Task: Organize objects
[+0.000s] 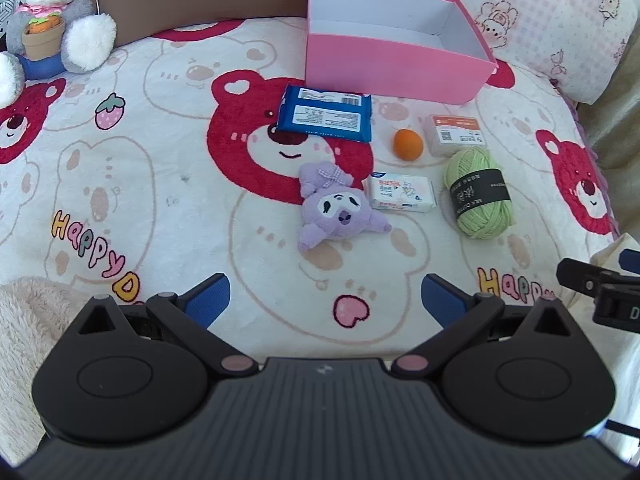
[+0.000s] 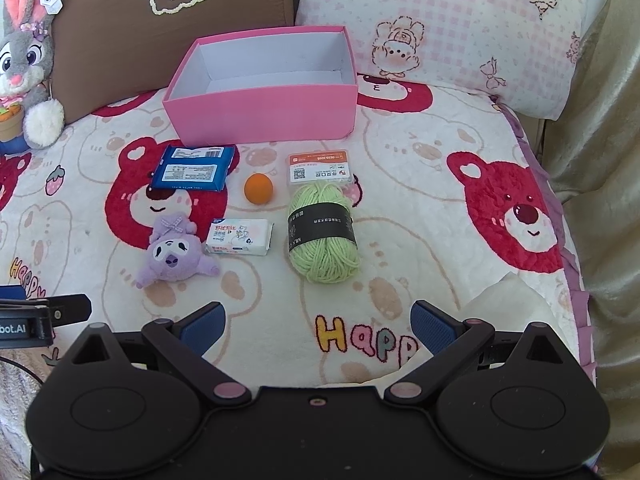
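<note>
An empty pink box (image 1: pixel 384 68) (image 2: pixel 264 114) stands at the back of the bear-print blanket. In front of it lie a blue wipes pack (image 1: pixel 326 114) (image 2: pixel 194 168), an orange ball (image 1: pixel 408 143) (image 2: pixel 259 188), a clear plastic case with an orange label (image 1: pixel 456 135) (image 2: pixel 320 168), a green yarn ball (image 1: pixel 478 194) (image 2: pixel 322 240), a white tissue pack (image 1: pixel 402 193) (image 2: pixel 240 237) and a purple plush toy (image 1: pixel 338 210) (image 2: pixel 174 254). My left gripper (image 1: pixel 326 300) is open, well short of the plush. My right gripper (image 2: pixel 318 326) is open, short of the yarn. Neither holds anything.
A grey rabbit plush (image 1: pixel 52 20) (image 2: pixel 24 68) sits at the back left beside a brown cushion (image 2: pixel 176 24). A pink checked pillow (image 2: pixel 440 28) lies back right. The bed's right edge (image 2: pixel 576 280) drops to beige fabric. A fluffy cream blanket (image 1: pixel 24 320) lies near left.
</note>
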The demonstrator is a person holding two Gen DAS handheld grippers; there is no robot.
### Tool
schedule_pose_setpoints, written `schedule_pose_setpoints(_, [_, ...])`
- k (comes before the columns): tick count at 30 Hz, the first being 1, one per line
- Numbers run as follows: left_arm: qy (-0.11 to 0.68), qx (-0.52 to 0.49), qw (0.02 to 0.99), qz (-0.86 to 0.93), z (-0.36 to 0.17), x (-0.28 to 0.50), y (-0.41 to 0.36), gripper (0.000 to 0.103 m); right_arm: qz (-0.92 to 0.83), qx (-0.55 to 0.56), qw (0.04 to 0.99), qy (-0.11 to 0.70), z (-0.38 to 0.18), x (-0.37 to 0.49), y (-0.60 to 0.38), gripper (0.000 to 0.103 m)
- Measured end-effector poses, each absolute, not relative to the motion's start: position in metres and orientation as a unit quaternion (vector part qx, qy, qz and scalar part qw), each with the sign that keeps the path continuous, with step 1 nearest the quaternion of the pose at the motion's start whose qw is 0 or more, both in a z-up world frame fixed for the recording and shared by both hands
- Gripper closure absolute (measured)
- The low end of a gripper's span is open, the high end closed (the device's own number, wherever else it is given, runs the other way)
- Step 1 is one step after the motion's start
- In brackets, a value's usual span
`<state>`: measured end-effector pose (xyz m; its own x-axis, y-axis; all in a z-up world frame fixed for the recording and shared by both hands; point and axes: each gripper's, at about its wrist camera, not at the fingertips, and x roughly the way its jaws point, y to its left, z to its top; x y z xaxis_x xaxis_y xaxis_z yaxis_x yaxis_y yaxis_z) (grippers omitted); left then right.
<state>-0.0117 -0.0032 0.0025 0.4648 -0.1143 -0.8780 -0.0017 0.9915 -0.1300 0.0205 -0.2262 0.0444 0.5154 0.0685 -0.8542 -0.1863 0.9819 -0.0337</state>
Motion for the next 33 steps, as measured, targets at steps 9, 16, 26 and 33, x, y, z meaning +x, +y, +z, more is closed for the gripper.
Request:
schedule_pose_setpoints(9, [0.517, -0.068, 0.852, -0.040, 0.009, -0.009, 0.002, 0.000, 0.073, -0.062, 0.867, 0.488, 0.044, 0.021, -0.227, 0.002])
schedule_pose_setpoints(16, [0.525, -0.068, 0.848, -0.033, 0.005, -0.005, 0.007, 0.000, 0.072, -0.066, 0.866, 0.491, 0.043, 0.021, -0.225, 0.002])
schedule_pose_setpoints(26, [0.526, -0.067, 0.847, -0.034, 0.006, -0.004, 0.009, 0.000, 0.071, -0.067, 0.865, 0.492, 0.042, 0.021, -0.223, 0.002])
schedule_pose_setpoints(33, [0.521, -0.060, 0.850, -0.054, 0.027, 0.007, 0.011, 0.000, 0.072, -0.086, 0.864, 0.490, 0.046, 0.025, -0.221, 0.002])
